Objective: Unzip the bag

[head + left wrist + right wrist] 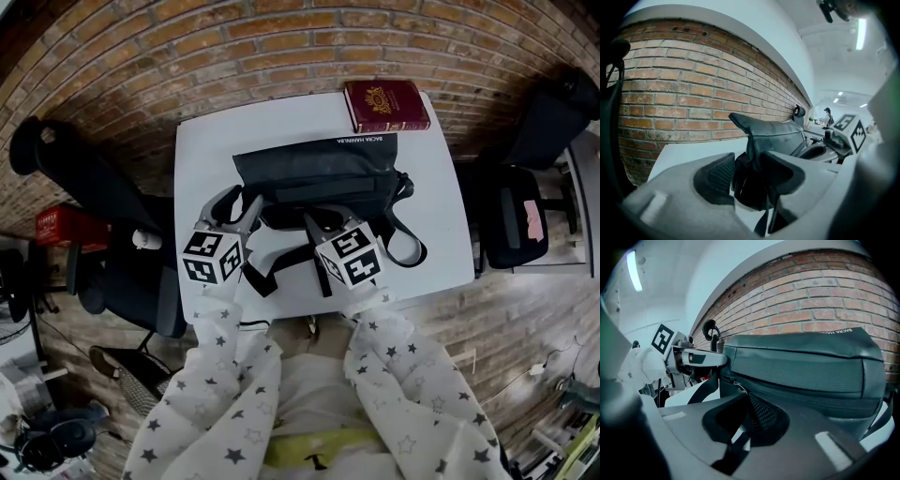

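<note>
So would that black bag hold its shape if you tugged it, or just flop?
Probably floppy: the bag bunches where the left gripper pinches its end. Its fabric looks thin, so likely light, and it might slide on the smooth table when the right gripper tugs the zip cord.

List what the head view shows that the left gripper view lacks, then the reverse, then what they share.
Head view only: the red book on the white table's far corner, and the person's star-patterned sleeves. Left gripper view only: the left gripper's jaws pressed on the dark bag's end, and ceiling lights. Both: the bag, the table, the brick wall and the right gripper.
</note>
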The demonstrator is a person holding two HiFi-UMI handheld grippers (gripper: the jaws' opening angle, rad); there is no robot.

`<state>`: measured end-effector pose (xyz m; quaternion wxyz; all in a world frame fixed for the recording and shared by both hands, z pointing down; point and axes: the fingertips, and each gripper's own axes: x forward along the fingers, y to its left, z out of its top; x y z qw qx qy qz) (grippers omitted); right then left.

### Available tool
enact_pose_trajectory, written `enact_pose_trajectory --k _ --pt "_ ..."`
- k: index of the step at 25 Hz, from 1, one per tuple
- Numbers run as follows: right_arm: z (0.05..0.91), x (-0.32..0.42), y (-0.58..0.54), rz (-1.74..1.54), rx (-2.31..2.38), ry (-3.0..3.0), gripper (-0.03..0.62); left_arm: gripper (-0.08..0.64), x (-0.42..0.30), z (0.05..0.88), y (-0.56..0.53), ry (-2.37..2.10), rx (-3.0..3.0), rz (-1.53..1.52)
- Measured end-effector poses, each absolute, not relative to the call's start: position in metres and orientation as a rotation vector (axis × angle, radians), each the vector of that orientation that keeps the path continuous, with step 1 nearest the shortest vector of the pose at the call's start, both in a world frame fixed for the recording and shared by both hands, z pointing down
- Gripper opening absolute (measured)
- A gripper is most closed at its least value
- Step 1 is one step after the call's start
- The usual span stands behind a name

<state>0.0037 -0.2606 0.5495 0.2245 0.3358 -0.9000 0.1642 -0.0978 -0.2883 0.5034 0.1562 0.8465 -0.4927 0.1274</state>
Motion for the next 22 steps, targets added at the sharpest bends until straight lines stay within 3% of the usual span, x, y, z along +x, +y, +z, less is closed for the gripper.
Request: enact_pose_trajectory --k 22 --pt "0.544 0.057 -0.271 0.48 1.044 -2.46 0.018 0.19 -0.102 0.501 -0.289 -1.479 2.385 0.33"
